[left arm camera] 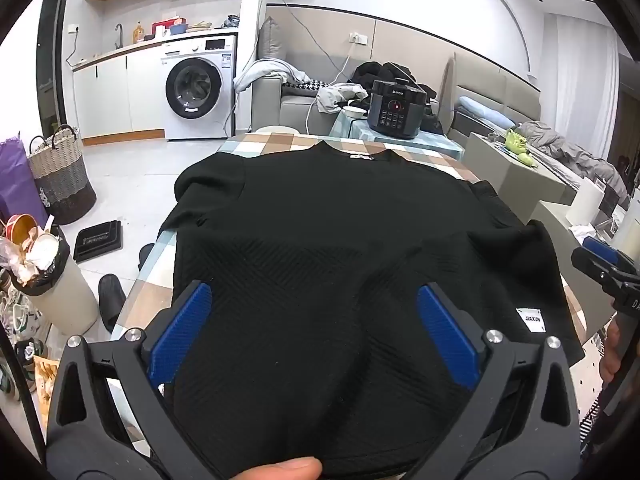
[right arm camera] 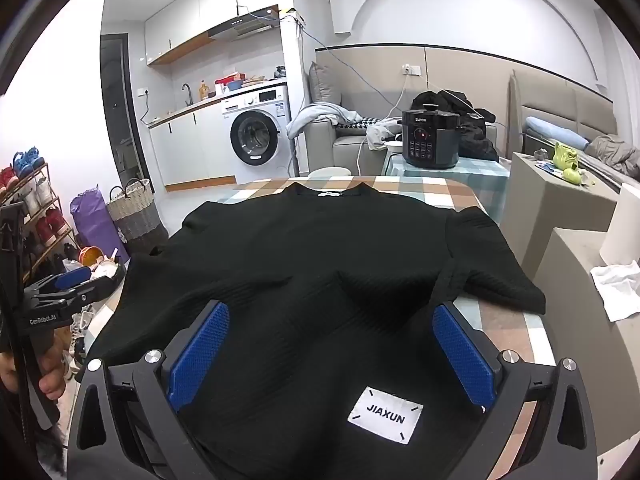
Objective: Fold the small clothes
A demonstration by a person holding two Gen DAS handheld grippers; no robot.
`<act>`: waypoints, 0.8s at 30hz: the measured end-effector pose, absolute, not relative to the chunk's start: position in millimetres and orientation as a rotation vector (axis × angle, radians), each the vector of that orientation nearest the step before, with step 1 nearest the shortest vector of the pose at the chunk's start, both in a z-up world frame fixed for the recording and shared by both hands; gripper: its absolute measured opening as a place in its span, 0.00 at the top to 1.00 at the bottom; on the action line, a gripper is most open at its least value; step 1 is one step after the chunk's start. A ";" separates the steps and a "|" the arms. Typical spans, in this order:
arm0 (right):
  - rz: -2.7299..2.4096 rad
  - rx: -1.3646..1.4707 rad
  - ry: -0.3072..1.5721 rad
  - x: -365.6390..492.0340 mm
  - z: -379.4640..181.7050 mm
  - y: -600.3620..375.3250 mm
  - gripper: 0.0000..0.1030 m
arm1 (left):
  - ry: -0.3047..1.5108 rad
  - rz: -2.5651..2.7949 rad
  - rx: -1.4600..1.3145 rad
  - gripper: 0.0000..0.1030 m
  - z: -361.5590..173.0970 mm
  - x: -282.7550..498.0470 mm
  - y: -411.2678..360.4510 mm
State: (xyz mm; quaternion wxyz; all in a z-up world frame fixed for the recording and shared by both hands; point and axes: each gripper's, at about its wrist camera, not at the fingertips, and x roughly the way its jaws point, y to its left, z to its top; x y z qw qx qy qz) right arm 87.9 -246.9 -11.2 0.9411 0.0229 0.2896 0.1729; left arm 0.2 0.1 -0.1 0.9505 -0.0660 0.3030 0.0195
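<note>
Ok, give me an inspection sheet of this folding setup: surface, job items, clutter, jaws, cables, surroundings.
Surface: checked tablecloth on the table, mostly covered.
Job's things: black top spread flat, collar at the far edge, white JIAXUN label near the hem.
Clutter: nothing seen on the cloth besides the top.
Grippers: left gripper and right gripper both above the hem, jaws wide open, gripping nothing.
Cables: white cord runs from the wall socket toward the pressure cooker.
Surroundings: washing machine, sofa, laundry basket, full bin.
</note>
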 end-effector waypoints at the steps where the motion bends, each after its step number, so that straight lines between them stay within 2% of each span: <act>1: 0.349 0.047 0.594 88.1 -11.2 -246.8 0.00 | 0.615 0.039 -0.135 0.01 -0.1 0.2 0.2; 24: 0.338 0.050 0.601 89.1 -15.3 -251.5 0.00 | 0.616 0.040 -0.134 0.01 -1.8 0.2 1.5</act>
